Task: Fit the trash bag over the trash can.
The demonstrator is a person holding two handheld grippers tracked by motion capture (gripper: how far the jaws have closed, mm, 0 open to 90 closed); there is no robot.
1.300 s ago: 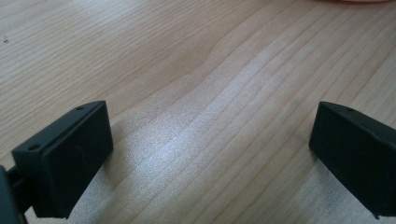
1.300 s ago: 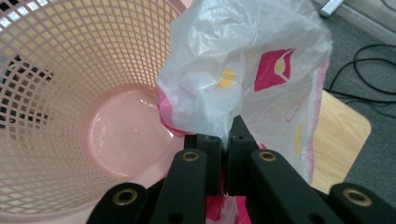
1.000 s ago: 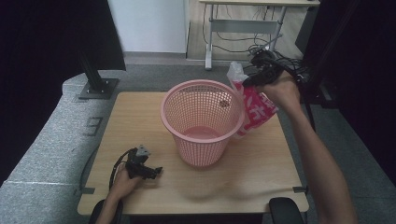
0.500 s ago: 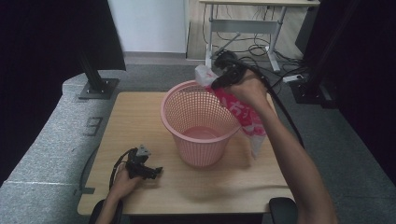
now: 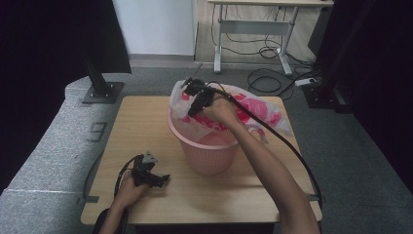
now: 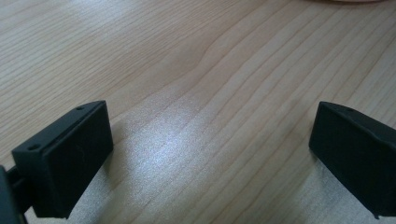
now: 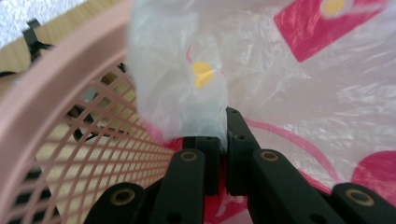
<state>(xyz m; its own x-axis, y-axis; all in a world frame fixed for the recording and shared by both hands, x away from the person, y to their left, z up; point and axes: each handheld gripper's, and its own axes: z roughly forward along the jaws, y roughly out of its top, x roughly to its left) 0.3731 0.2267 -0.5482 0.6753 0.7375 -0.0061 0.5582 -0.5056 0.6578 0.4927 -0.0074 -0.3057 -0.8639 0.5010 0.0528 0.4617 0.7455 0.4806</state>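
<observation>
- The right gripper, held in the person's right hand, hangs over the far rim of the round pink plastic lattice basket; its black jaws are clamped together on a pinch of the thin, translucent white plastic bag with red and pink print.
- In the right gripper view, the right gripper has a crumpled fold of the plastic bag squeezed between its two pads, and the film bunches up just above the tips.
- The rest of the bag spreads to the right of those jaws and beyond them; the basket wall curves past on their left.
- In the high view the bag drapes across the basket's mouth under that gripper and trails over the rim onto the light wooden table on the side of the forearm.
- The left gripper lies on the table near the front edge, well apart from the basket, with the left hand on it.
- In the left gripper view, its jaws stand wide apart with bare tabletop between them.
</observation>
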